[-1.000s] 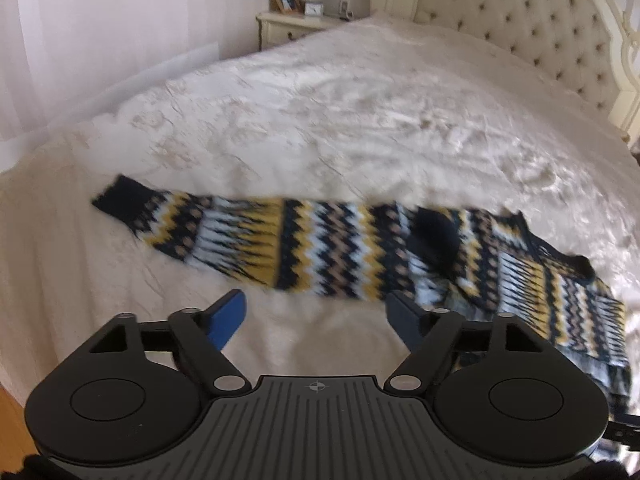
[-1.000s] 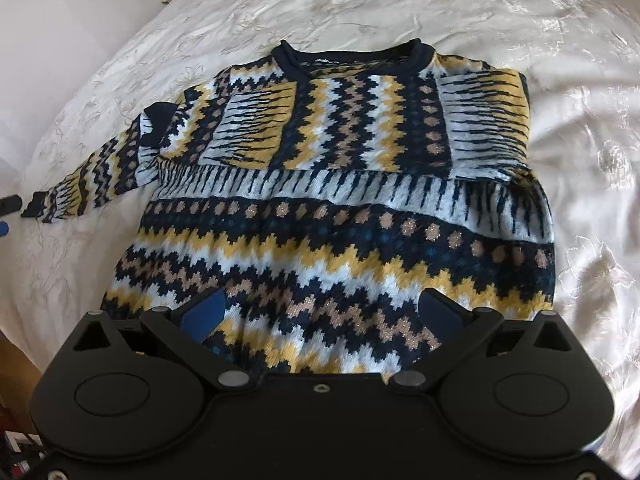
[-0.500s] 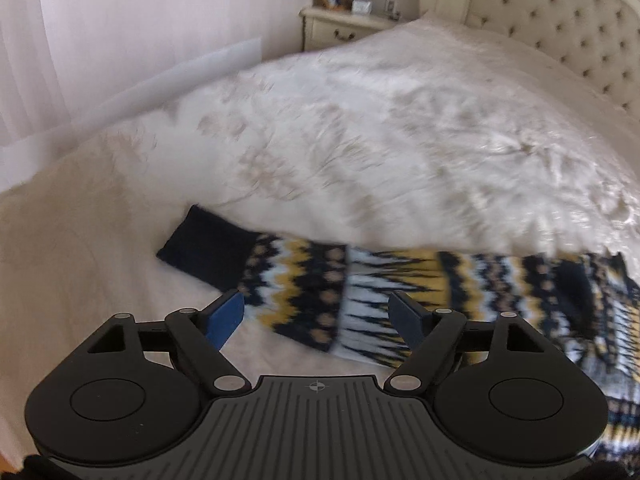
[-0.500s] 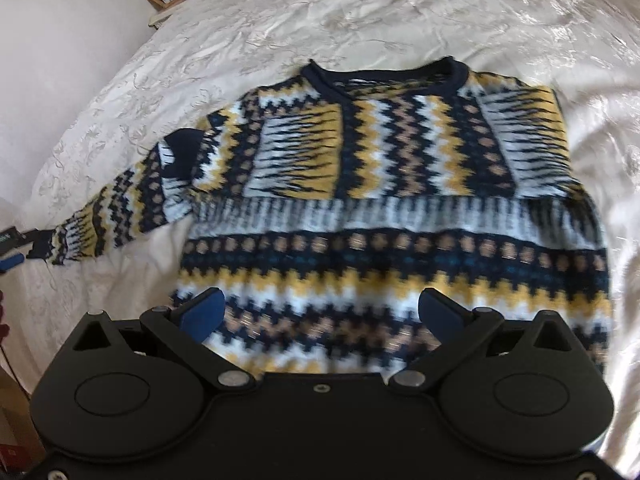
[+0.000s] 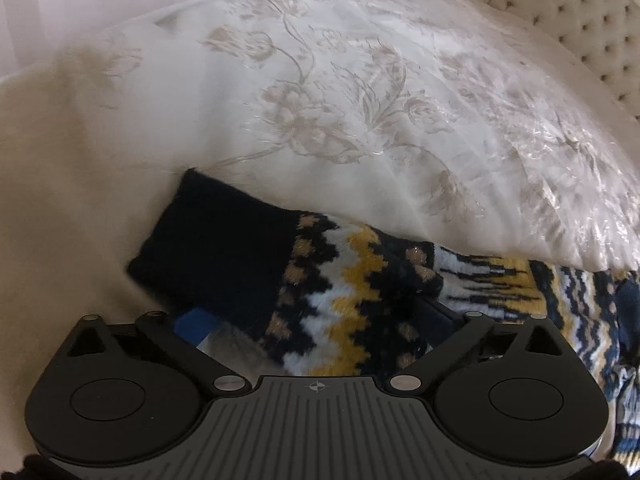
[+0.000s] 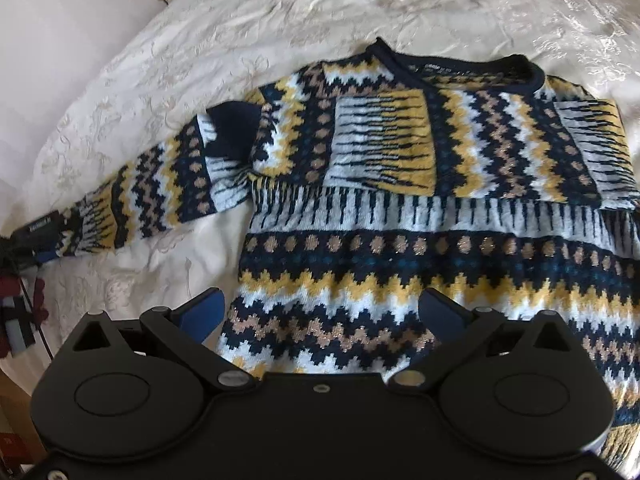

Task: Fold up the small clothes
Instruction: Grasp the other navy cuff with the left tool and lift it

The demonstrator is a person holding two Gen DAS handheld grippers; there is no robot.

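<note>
Patterned sweater point(image 6: 420, 216) lies flat on bedspread point(image 6: 200, 40). Left gripper point(image 5: 316, 320) jaws opening, straddling the sleeve cuff point(image 5: 216, 248). Right gripper point(image 6: 320, 312) spread apart over hem, gripping nothing.

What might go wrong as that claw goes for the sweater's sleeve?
The left gripper is opening with the sleeve's cuff end between its fingers, so it may close on the bedspread too, or catch only one knit layer. Pulling the sleeve could also drag the sweater askew, since the right gripper hovers open over the hem and pins nothing.
</note>
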